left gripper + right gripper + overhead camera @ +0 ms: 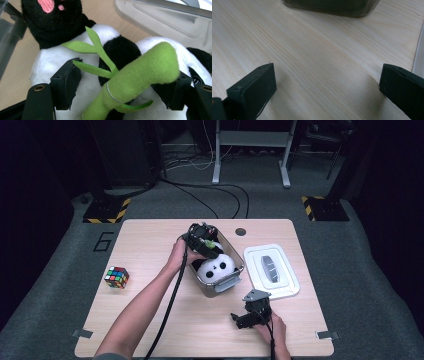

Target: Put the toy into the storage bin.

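Wooden table (150,320) bearing, near its centre, a clear plastic bin (235,281) with its white lid (287,287) lying just to the right. A plush panda (216,267) lies inside the bin. Left gripper (206,245) reaches into the bin; its jaws stand apart on either side of the panda's green bamboo stalk (135,82), one pad (65,87) clear of it. Right gripper (248,317) rests low over bare table, jaws wide apart, holding nothing. Rubik's cube (116,277) near the left edge.
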Motion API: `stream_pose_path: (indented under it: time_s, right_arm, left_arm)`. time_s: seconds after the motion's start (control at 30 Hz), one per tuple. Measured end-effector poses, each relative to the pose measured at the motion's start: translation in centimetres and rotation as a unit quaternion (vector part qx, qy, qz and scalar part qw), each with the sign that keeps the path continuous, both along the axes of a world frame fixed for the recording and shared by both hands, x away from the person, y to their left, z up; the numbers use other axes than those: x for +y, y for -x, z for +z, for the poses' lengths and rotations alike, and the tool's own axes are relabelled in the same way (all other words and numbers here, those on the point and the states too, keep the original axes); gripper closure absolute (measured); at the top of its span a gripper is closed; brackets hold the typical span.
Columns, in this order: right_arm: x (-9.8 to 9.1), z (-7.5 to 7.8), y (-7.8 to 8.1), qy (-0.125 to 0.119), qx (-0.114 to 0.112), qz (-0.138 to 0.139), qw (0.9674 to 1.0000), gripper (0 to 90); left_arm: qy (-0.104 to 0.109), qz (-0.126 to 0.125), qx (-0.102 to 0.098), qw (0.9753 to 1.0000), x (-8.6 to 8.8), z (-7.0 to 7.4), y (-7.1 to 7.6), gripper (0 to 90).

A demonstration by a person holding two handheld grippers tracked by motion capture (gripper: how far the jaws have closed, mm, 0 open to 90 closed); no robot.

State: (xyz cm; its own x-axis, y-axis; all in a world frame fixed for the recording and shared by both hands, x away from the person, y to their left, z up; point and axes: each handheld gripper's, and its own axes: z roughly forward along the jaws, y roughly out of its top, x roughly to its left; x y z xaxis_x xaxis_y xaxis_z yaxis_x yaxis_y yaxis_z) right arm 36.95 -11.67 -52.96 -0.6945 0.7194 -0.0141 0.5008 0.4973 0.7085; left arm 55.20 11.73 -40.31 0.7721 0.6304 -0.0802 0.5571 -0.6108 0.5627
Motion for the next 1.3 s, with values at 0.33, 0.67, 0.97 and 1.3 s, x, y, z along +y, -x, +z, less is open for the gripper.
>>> stream_pose_path:
  time_s: [0.33,0.67,0.97,1.3]
  right_arm:
    - [0.0,0.0,0.0,-0.001,0.001,0.000,1.0000,0.2]
    - [0.0,0.0,0.0,0.000,0.000,0.000,1.0000,0.1]
    - [0.0,0.0,0.0,-0.001,0.002,0.000,1.0000,0.2]
    - [0.0,0.0,0.0,-0.001,0.003,-0.001,1.0000,0.2]
  left_arm:
    - [0.051,0.011,-0.031,0.9982,2.0,1.6,1.3,15.1]
    - [0.066,0.019,-0.065,0.9955,5.6,3.9,4.0,7.6]
    - [0.073,0.051,-0.087,0.9922,10.4,4.9,5.7,0.0]
    - [0.084,0.105,-0.097,0.9862,16.4,3.7,7.6,0.0]
